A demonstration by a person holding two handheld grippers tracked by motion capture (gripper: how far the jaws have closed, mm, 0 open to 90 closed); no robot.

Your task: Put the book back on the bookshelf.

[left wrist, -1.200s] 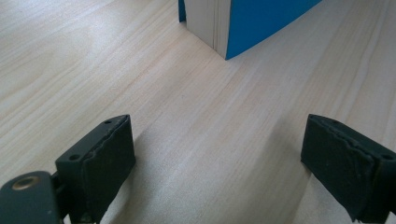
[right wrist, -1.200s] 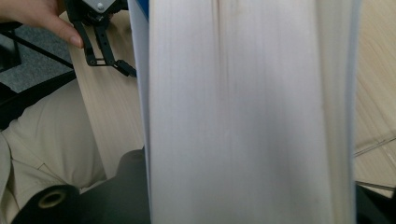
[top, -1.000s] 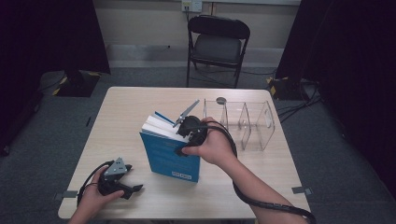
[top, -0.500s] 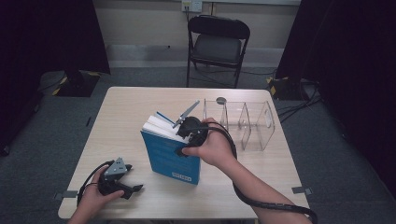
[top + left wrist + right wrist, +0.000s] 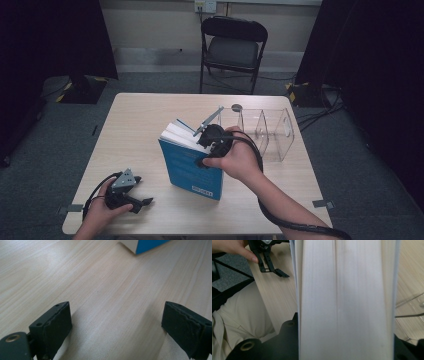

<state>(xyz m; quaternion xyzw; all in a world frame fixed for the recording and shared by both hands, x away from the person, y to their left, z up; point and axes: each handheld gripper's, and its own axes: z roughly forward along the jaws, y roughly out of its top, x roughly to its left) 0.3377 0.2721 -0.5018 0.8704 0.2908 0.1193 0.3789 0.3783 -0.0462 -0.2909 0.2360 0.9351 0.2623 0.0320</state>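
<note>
**Q:** How far along are you with the book?

**A:** About halfway, I reckon. My right gripper [image 5: 207, 146] has its jaws clamped across the book [image 5: 191, 167], page block squeezed between them. It stands upright on the surface [image 5: 135, 120], mid-table, just left of the clear organizer [image 5: 272, 132]. So the grab is done; getting it into a slot isn't.

**Q:** And your left hand?

**A:** Parked. The left gripper [image 5: 140, 202] sits at the near left corner, well apart from the book, jaws wide open and holding nothing, just bare wood between them.

**Q:** What's left then?

**A:** Probably lifting it over and slotting it in.
</note>
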